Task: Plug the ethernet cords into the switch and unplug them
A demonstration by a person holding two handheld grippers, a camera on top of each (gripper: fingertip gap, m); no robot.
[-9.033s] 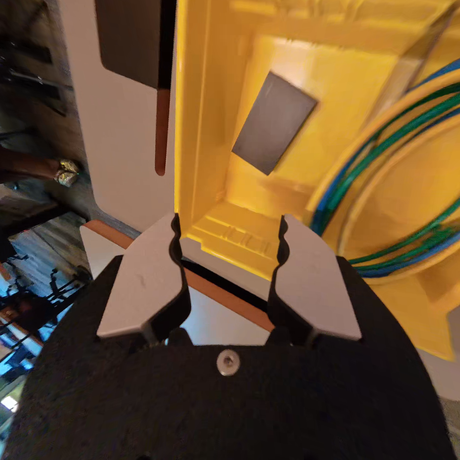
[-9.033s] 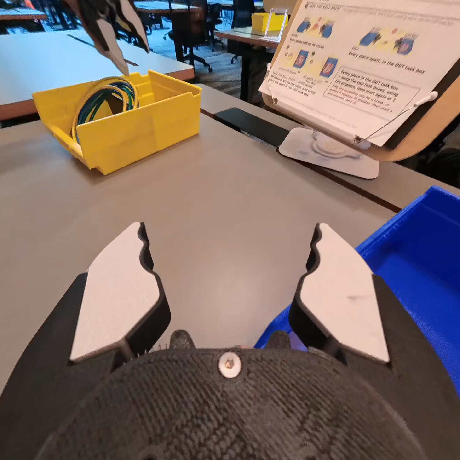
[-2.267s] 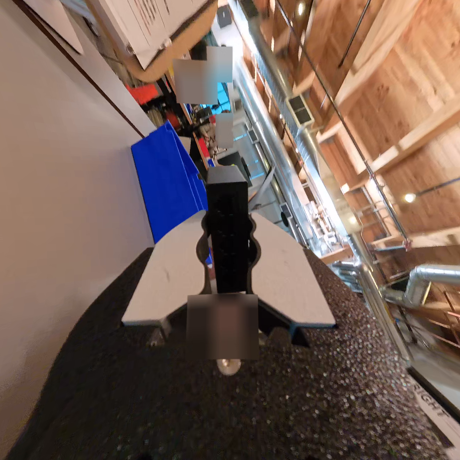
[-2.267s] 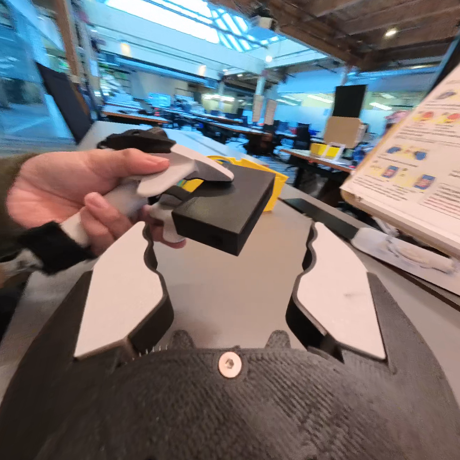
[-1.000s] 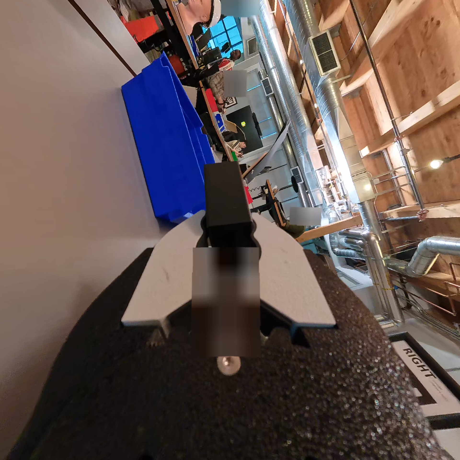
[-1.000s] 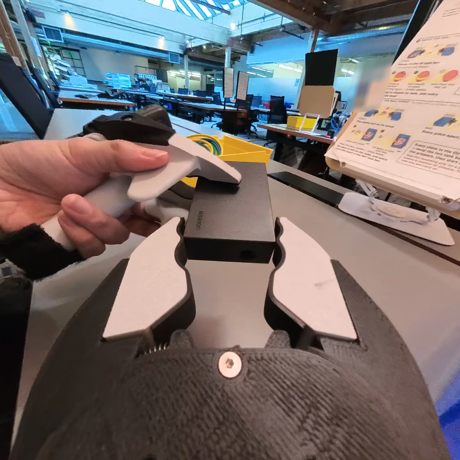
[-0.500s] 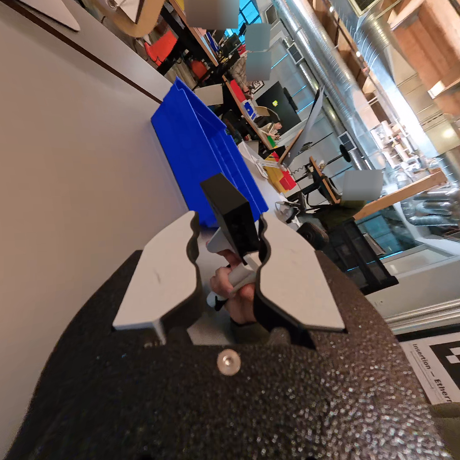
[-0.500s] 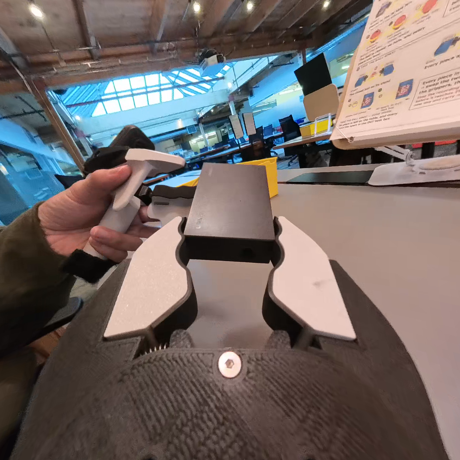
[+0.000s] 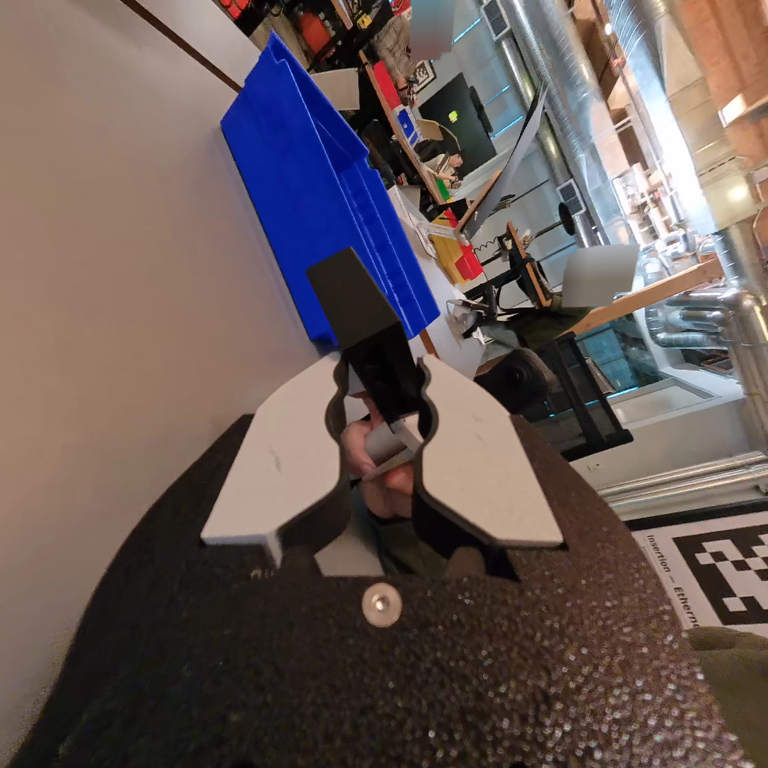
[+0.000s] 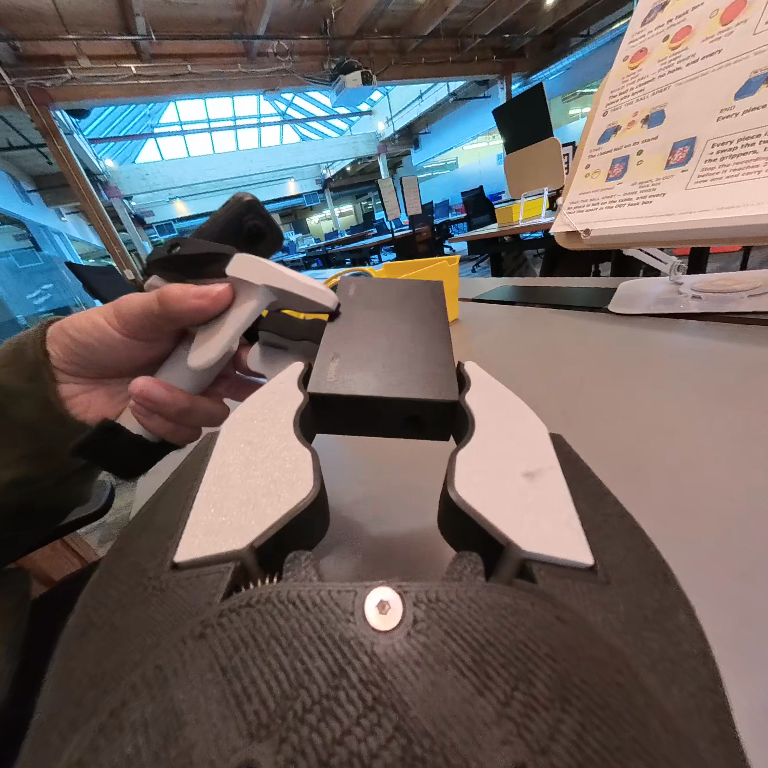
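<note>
Switch: the switch (image 10: 384,353) was a flat black rectangular box with matte faces and sharp edges, one small round hole showing on the narrow end that faced your right wrist camera. You held it in the air above the grey table (image 10: 623,395), clear of the surface.

Right gripper: your right gripper (image 10: 383,399) pinched the near end of the box across its width, one finger on each side.

Left gripper: your left gripper (image 9: 380,376) had its fingers drawn in around the box's far end — in the right wrist view the upper finger (image 10: 286,280) lay against the top corner. Whether it squeezed firmly or only touched, I could not tell for certain.

Ports: none were visible in either view, so which face took the plugs stayed unclear.

Cords: no ethernet cord was in hand; only a coil of something yellow and green showed in the yellow bin (image 10: 419,270) behind the box.

Surroundings: a blue bin (image 9: 316,199) lay on the table beyond the box in the left view.

Risk: the smooth casing could have twisted or slipped if one grip loosened while the other pulled — a drop onto the table.

Risk: with both grippers occupied, you had nothing free for a cord.
</note>
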